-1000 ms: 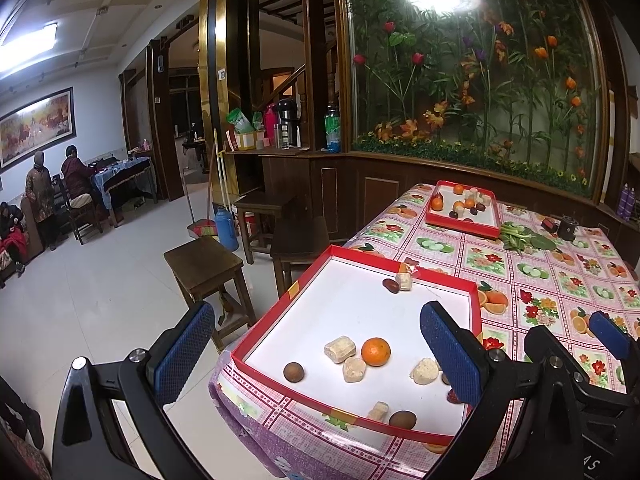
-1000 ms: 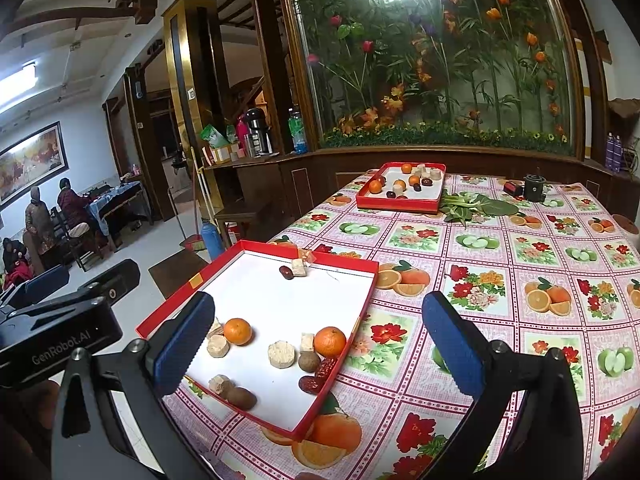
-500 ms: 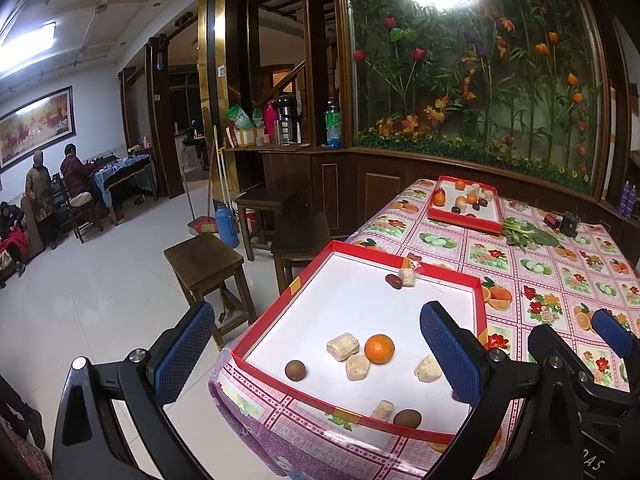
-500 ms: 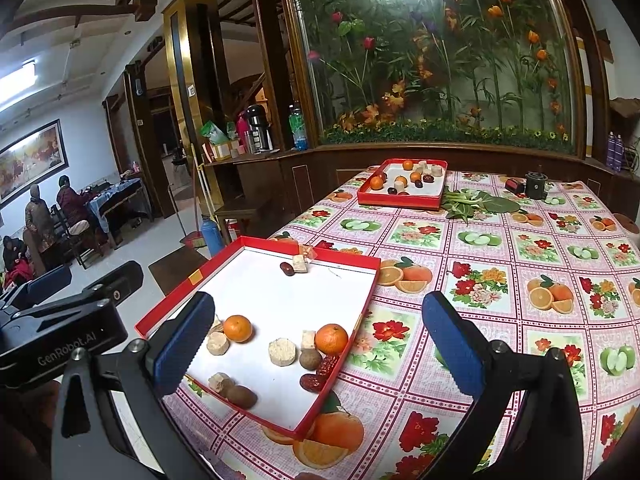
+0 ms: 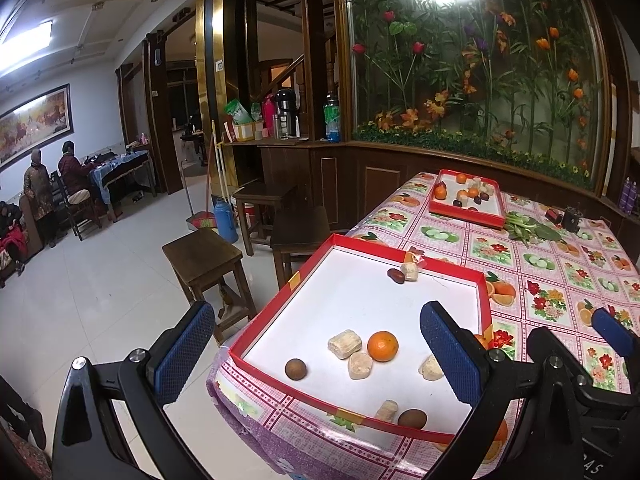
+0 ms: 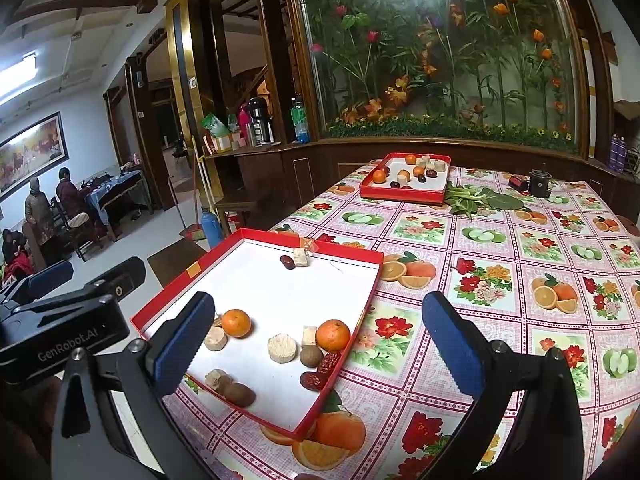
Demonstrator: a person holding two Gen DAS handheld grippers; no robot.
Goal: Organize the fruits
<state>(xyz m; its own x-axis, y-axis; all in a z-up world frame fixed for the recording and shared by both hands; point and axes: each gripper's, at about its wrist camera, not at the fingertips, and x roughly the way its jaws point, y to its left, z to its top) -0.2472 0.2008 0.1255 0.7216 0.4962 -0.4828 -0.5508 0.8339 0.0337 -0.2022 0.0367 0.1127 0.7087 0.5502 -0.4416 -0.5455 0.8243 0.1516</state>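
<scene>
both jaws wide and empty: left gripper (image 5: 316,352) over the near tray (image 5: 440,270), right gripper (image 6: 320,338) above its orange (image 6: 333,335).

A flowered tablecloth (image 6: 500,272) covers the table; leafy greens (image 6: 476,200) lie on it. 2 wooden stools (image 5: 204,258) stand on the pale floor, and 2 people (image 5: 52,184) sit far left

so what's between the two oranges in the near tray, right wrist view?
In the right wrist view, a round pale cake and a small pale cube lie between the left orange and the right orange; otherwise bare white tray floor.
</scene>
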